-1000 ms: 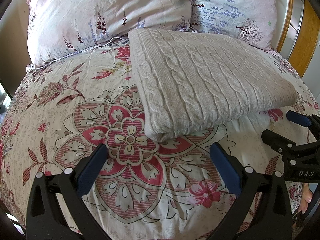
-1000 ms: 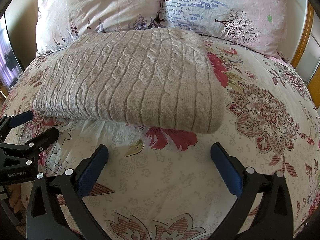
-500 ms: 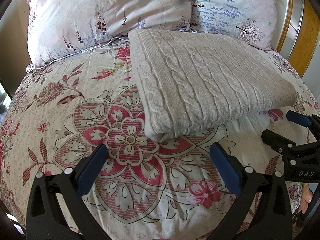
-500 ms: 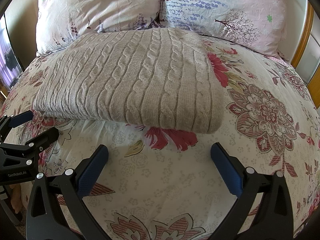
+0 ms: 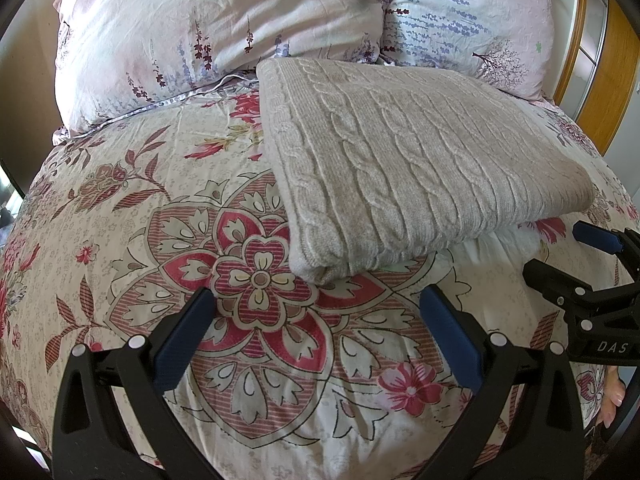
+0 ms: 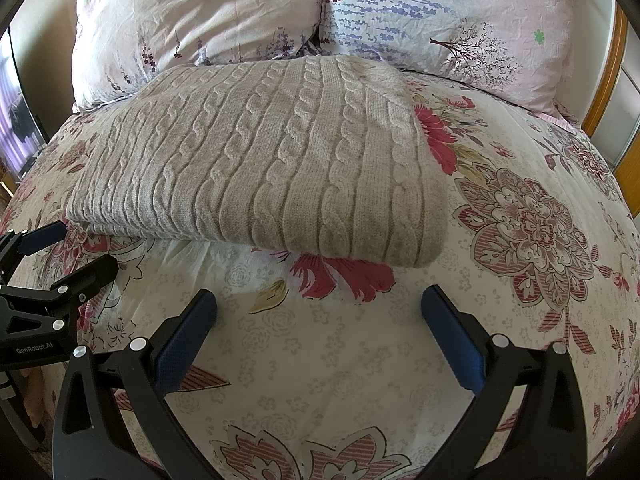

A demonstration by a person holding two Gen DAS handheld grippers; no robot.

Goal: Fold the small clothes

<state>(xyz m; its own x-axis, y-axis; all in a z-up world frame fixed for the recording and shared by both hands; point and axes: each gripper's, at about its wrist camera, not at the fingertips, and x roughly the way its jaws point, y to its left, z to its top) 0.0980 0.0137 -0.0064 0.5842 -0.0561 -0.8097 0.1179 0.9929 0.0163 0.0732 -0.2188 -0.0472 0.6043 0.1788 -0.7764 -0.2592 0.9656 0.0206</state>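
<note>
A beige cable-knit sweater (image 5: 400, 160) lies folded into a thick rectangle on the floral bedspread (image 5: 120, 220); it also shows in the right wrist view (image 6: 272, 168). My left gripper (image 5: 320, 320) is open and empty, just short of the sweater's near left corner. My right gripper (image 6: 320, 320) is open and empty, short of the sweater's near edge. Each gripper shows at the side of the other's view: the right one (image 5: 568, 264) and the left one (image 6: 80, 252).
Two pale floral pillows (image 6: 200, 20) (image 6: 460, 20) lean at the head of the bed behind the sweater. A wooden frame (image 5: 608, 80) stands at the right. The bedspread (image 6: 320, 380) stretches in front of the sweater.
</note>
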